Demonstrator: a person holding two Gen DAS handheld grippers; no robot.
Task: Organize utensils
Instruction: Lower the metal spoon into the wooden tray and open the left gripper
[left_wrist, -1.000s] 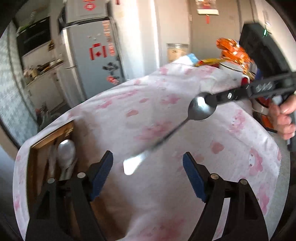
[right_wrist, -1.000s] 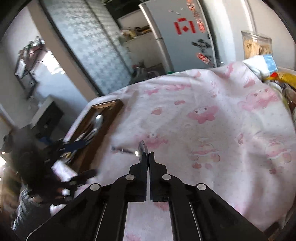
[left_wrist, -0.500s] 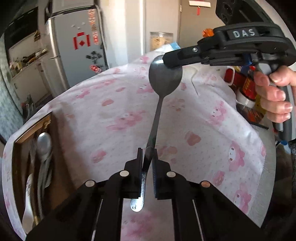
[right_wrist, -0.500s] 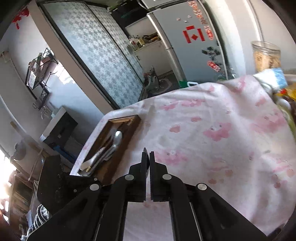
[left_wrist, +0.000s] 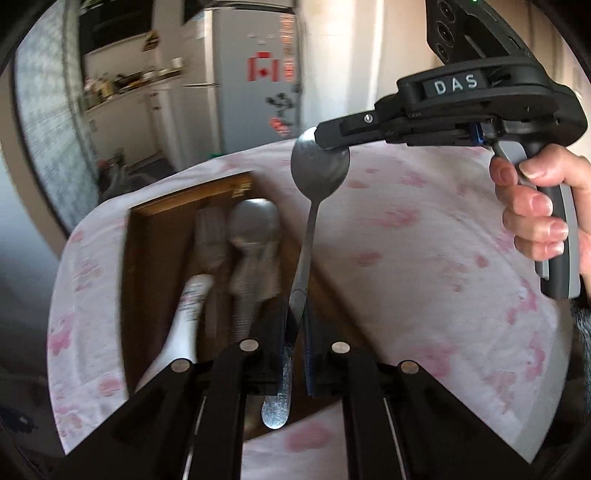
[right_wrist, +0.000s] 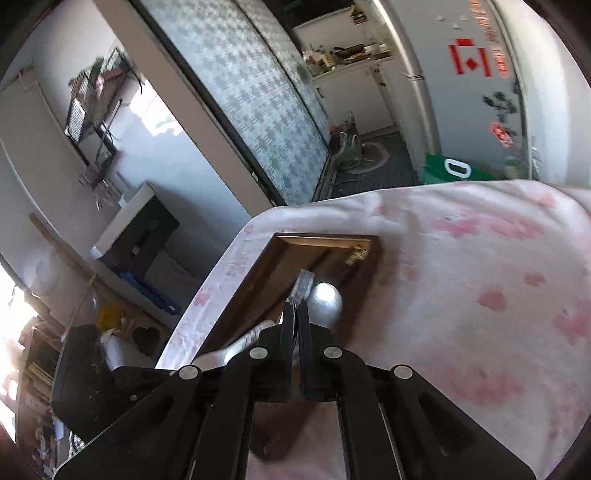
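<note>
Presently a spoon (left_wrist: 309, 236) is pinched by both tools: handle by left tool (left_wrist: 295, 325), bowl by right tool (left_wrist: 328, 138); release over the wooden tray (left_wrist: 155, 221) is judged next.

the left gripper (left_wrist: 295, 325), wide open a second ago, now clamps the spoon (left_wrist: 314, 206) by its handle. both grippers carry it from over the bare pink cloth (left_wrist: 424, 258) to above the wooden tray (left_wrist: 155, 236), whose utensils now fill the view.
</note>
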